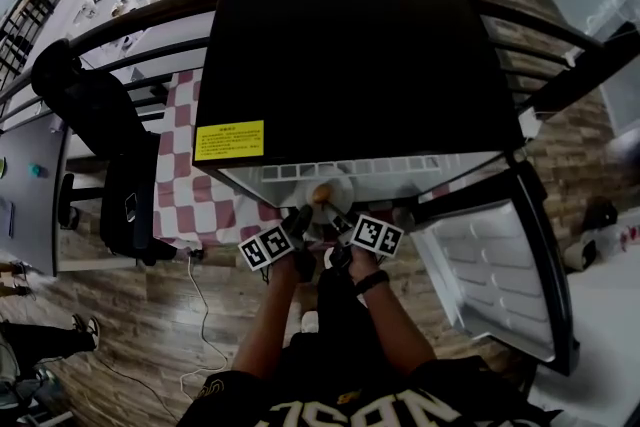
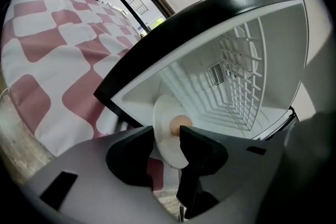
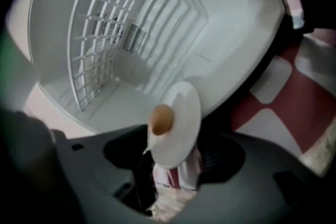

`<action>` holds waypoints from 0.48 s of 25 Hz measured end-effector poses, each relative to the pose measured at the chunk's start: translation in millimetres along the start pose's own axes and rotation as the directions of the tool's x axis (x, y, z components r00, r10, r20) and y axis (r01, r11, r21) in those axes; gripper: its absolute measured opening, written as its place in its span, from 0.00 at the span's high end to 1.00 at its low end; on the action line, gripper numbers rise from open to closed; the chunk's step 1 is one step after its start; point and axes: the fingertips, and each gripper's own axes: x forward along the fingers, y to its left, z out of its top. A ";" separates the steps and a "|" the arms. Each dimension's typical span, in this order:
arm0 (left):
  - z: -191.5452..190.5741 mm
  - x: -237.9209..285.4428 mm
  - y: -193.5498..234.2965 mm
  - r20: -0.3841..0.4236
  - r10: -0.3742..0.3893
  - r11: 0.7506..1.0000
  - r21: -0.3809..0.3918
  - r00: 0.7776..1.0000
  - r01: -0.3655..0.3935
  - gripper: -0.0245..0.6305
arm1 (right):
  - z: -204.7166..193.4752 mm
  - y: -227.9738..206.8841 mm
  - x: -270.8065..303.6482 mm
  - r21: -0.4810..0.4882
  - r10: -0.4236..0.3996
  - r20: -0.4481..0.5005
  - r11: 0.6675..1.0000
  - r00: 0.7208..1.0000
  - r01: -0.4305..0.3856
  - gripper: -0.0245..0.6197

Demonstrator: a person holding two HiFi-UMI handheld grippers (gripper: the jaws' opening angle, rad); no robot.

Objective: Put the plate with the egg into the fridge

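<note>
A white plate [image 1: 334, 187] with a brown egg [image 1: 322, 194] on it lies at the front lip of the open black fridge [image 1: 350, 55]. My left gripper [image 1: 300, 218] and right gripper [image 1: 338, 218] meet at the plate's near rim. In the left gripper view the plate [image 2: 164, 113] and egg [image 2: 181, 123] show between the jaws of the left gripper [image 2: 166, 128], which stand apart with a gap round the rim. In the right gripper view the right gripper [image 3: 173, 129] stands wide open, with the plate [image 3: 184, 113] and egg [image 3: 161, 119] between its jaws.
The fridge door [image 1: 500, 275] hangs open to the right. The white inside holds a wire shelf [image 3: 100, 44]. A red and white checked cloth [image 1: 200, 205] covers the table left of the fridge, next to a black chair [image 1: 110, 165]. The floor is wood, with a white cable on it.
</note>
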 end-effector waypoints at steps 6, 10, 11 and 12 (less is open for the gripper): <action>-5.6 -5.9 -1.4 -0.003 -0.016 1.000 0.016 1.000 0.016 0.69 | 1.4 -6.0 -11.8 -0.021 -0.002 0.042 1.000 0.999 0.003 0.50; -11.2 -7.2 -2.5 -0.020 -0.023 1.000 0.021 1.000 0.024 0.67 | 1.2 -4.0 -14.8 -0.023 0.019 0.052 1.000 0.998 -0.018 0.50; -11.8 -7.8 -2.9 -0.019 -0.026 0.999 0.019 0.999 0.027 0.66 | 0.8 -3.5 -15.7 -0.027 0.022 0.053 0.999 0.998 -0.021 0.50; -12.0 -8.3 -3.4 -0.016 -0.031 0.999 0.014 0.999 0.031 0.66 | 0.5 -3.0 -16.9 -0.030 0.027 0.058 0.999 0.998 -0.026 0.50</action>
